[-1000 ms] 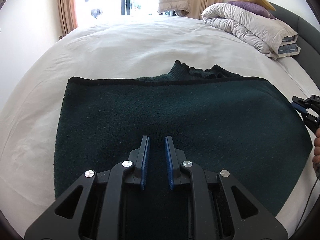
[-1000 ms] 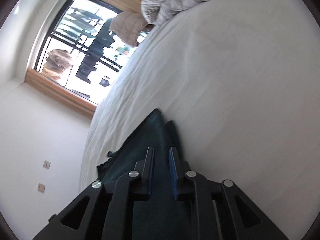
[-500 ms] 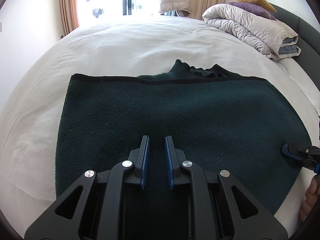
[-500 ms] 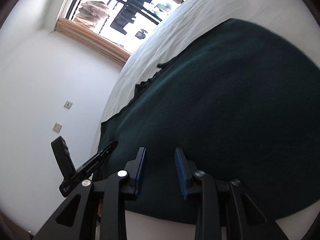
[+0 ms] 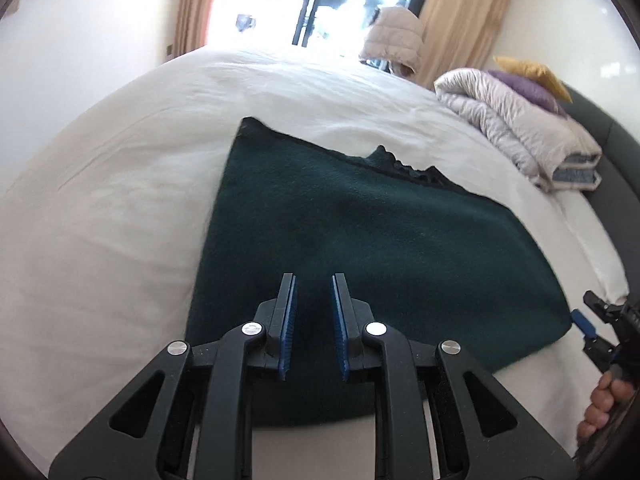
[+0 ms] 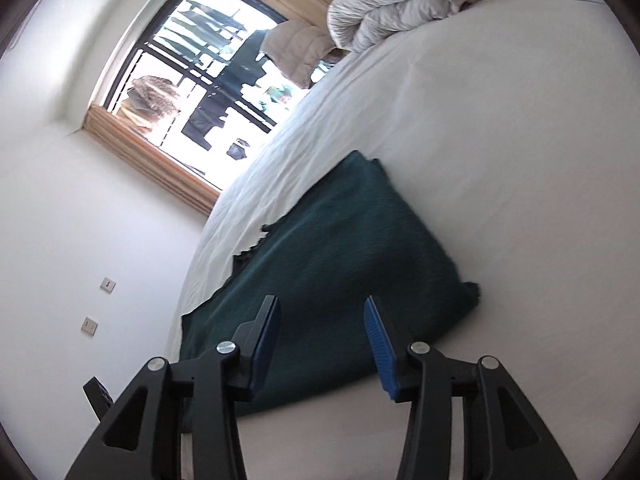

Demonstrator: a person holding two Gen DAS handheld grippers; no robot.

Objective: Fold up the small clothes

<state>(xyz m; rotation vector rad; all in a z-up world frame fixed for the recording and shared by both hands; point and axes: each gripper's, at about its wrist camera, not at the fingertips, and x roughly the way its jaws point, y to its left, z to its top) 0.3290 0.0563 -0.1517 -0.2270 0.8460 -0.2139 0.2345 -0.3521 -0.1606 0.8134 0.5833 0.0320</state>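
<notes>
White bed (image 5: 120,200): green knit (image 5: 360,240) lies flat, folded. Left view: left hand-held gripper (image 5: 313,320) slightly parted, empty, over its near edge. Right view: right hand-held gripper (image 6: 322,344) wide open, empty, over knit (image 6: 340,260). Likely soft, light, floppy; pinch corners.

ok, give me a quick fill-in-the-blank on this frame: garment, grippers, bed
1. The folded sweater lying on the bed is dark ____ in colour.
2. The left gripper hovers over the sweater with its jaws parted, holding ____.
3. The right gripper has its jaws ____, with no cloth between them.
4. The rolled grey duvet sits on the white bed sheet with a purple and a ____ cushion on top.

Missing words: green; nothing; open; yellow
</notes>
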